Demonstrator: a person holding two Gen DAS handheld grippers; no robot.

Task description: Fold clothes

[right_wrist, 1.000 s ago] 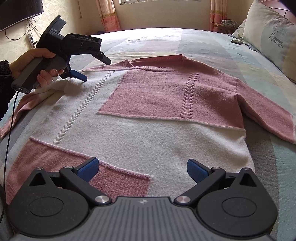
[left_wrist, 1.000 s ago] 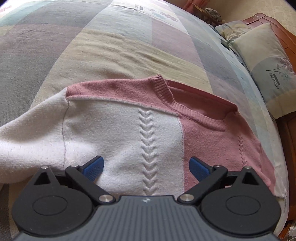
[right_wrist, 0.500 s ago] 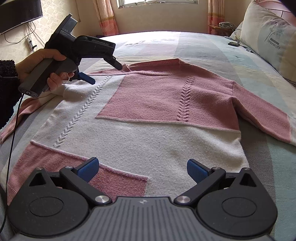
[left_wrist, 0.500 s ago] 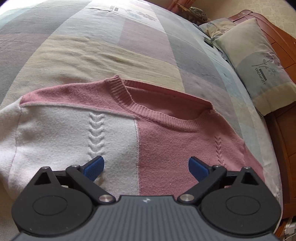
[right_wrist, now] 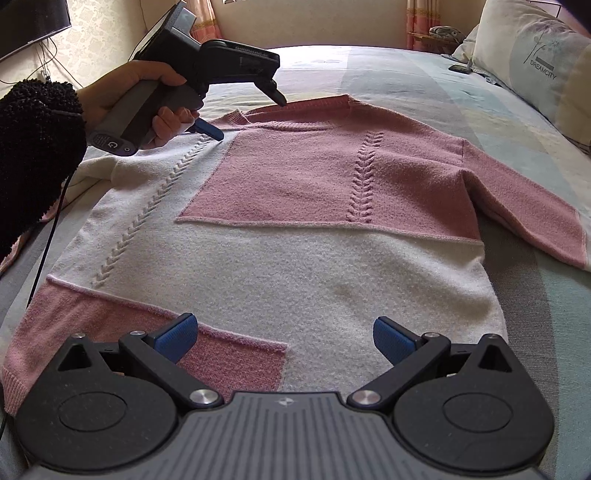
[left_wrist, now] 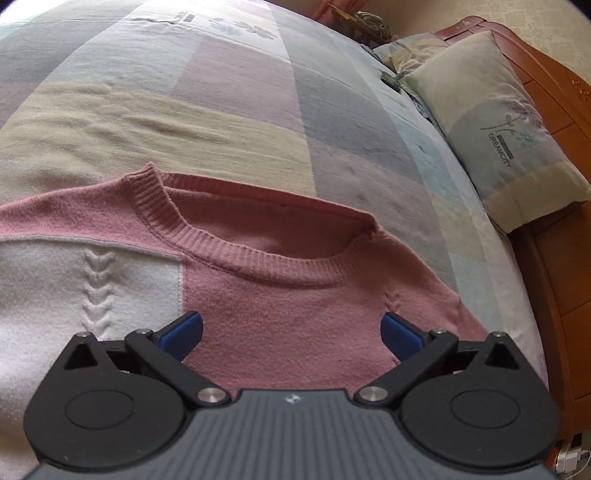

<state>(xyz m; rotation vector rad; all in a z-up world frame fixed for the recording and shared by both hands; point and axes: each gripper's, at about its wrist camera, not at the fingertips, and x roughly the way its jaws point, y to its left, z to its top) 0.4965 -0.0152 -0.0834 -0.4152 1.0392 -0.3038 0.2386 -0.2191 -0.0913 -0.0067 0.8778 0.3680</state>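
A pink and white knitted sweater (right_wrist: 295,229) lies flat, front up, on the bed. Its ribbed round collar (left_wrist: 258,254) is at the far end from the right wrist view. My left gripper (left_wrist: 291,328) is open, hovering just below the collar over the pink chest panel; the right wrist view shows the left gripper (right_wrist: 247,116) held by a hand in a black sleeve. My right gripper (right_wrist: 284,334) is open above the sweater's hem, over the white band and a pink patch. Nothing is between either pair of fingers.
The bed has a pastel patchwork cover (left_wrist: 221,110). A pillow (left_wrist: 491,122) leans on the wooden headboard (left_wrist: 561,206) at the right. The sweater's right sleeve (right_wrist: 535,206) stretches toward the pillow side. A TV (right_wrist: 29,26) hangs on the left wall.
My left gripper has moved along the sweater from the white shoulder side to the middle below the collar. The right gripper has stayed near the hem, open.
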